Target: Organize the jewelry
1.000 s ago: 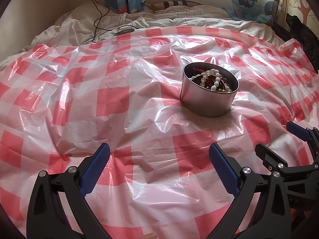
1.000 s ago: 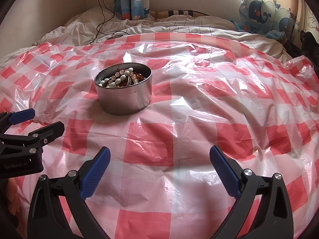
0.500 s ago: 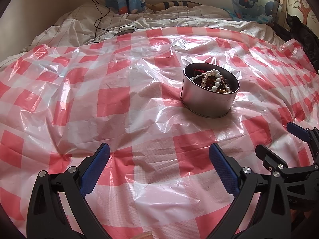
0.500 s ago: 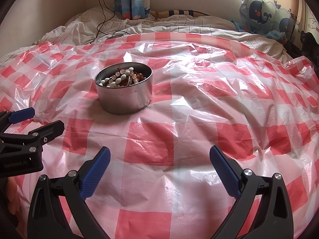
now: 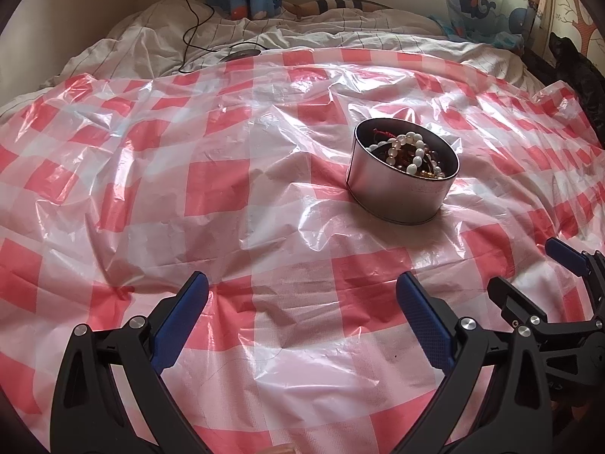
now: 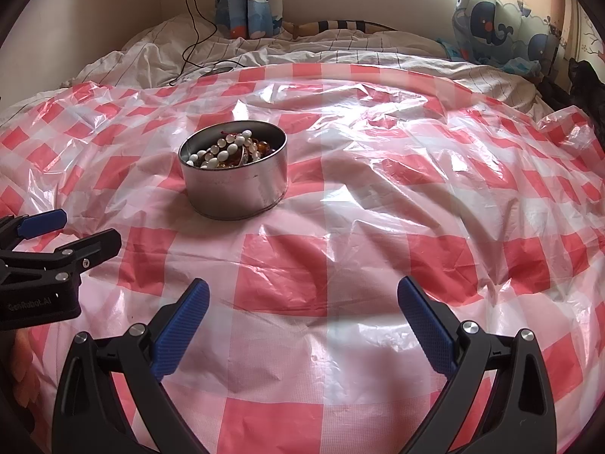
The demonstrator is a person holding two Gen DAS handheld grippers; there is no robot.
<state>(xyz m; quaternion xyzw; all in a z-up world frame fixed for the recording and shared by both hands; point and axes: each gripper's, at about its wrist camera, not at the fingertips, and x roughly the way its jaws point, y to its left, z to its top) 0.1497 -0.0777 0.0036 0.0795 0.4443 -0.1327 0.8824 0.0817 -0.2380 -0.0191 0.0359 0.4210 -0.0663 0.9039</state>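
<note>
A round silver tin (image 5: 397, 193) (image 6: 234, 189) stands on the red-and-white checked plastic sheet (image 5: 264, 227) (image 6: 378, 208). It holds a heap of jewelry: white bead strands (image 5: 410, 151) (image 6: 223, 151), amber beads and a red cord. My left gripper (image 5: 302, 314) is open, low over the sheet, with the tin ahead to its right. My right gripper (image 6: 302, 317) is open too, and the tin lies ahead to its left. Nothing is between either pair of fingers. Each gripper shows at the edge of the other's view.
The plastic sheet is wrinkled and covers a bed with striped white bedding (image 6: 340, 45). A black charging cable (image 5: 193, 26) trails over the bedding at the back left. Whale-print curtains (image 6: 503, 22) hang behind, and a dark object (image 5: 578, 64) sits at the far right.
Almost nothing differs; the tin sits a hair further right in the left wrist view. Both grippers stay open and nearly still.
</note>
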